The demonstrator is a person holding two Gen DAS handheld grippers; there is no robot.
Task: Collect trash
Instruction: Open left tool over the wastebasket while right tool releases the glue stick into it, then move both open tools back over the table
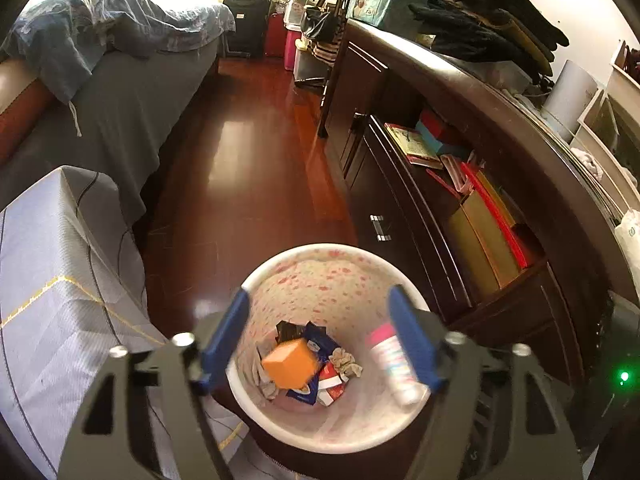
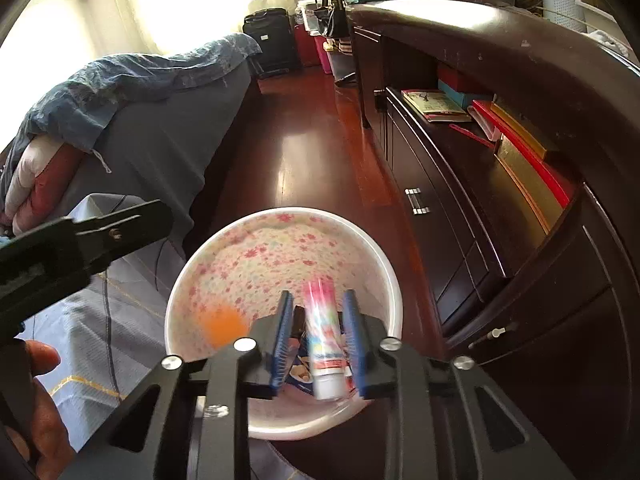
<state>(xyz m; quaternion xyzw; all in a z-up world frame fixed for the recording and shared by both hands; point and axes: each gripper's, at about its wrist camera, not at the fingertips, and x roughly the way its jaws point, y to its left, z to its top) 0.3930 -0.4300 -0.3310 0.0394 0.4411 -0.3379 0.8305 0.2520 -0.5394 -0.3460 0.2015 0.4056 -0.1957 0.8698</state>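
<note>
Left wrist view: the left gripper (image 1: 320, 320) hangs over the bin (image 1: 256, 276) with its blue fingers (image 1: 224, 332) spread wide and nothing between them; an orange box (image 1: 290, 363), blurred, sits in the gap below them, free of both pads, above the wrappers (image 1: 320, 364) on the bin's bottom. In the right wrist view the right gripper (image 2: 316, 328) stands above the same white, flower-lined bin (image 2: 180, 284), and a pink-and-white tube (image 2: 325, 344) lies lengthwise between its fingers (image 2: 354, 332); narrow gaps show on both sides, so the jaws are loosened off it, not clamped. The tube is blurred; whether it still brushes a pad I cannot tell. The orange box shows there as a smear (image 2: 224, 326) by the bin's left wall. A hand (image 2: 38, 412) holds the left gripper at the lower left. Around the bin: dark wood floor (image 1: 240, 152), a bed (image 1: 120, 100) to the left, a dark cabinet (image 1: 460, 92) with books to the right.
</note>
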